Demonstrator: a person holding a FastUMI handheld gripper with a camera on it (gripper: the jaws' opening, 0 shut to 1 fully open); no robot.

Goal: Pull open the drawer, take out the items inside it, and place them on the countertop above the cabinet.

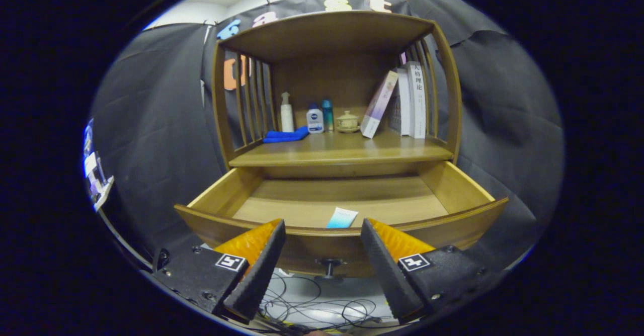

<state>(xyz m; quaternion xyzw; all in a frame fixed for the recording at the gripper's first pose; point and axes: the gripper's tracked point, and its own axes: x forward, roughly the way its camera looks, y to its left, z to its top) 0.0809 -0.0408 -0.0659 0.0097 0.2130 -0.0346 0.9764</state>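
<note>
One small item is all I can see left in the drawer (455, 187): a pale blue and white packet (342, 218) lying flat on the drawer floor, close behind the front wall and just beyond the gap between my jaws. Going left to right, my left finger (259, 265) sits below the drawer front, then comes the knob (329, 264) low between the two fingers, then the right finger (385, 268); the gripper (322, 230) stands wide open and holds nothing. The drawer is already pulled well out, so I judge the step in hand is reaching over the front wall and down to the packet. To do it well I would lift the fingers clear of the front rim first, then tip them downward, since the packet lies flat and thin and probably needs one finger worked under an edge or a pinch across its narrow width. The packet's long axis runs roughly front to back, leaning a little to the right as it goes away from me, with its white end farther in and the blue end nearer the front wall, partly hidden behind it. Above, on the table (342, 150) of the cabinet, a blue cloth (284, 136), bottles, a small lidded pot and books line the back, leaving bare wood at the front for setting it down.
</note>
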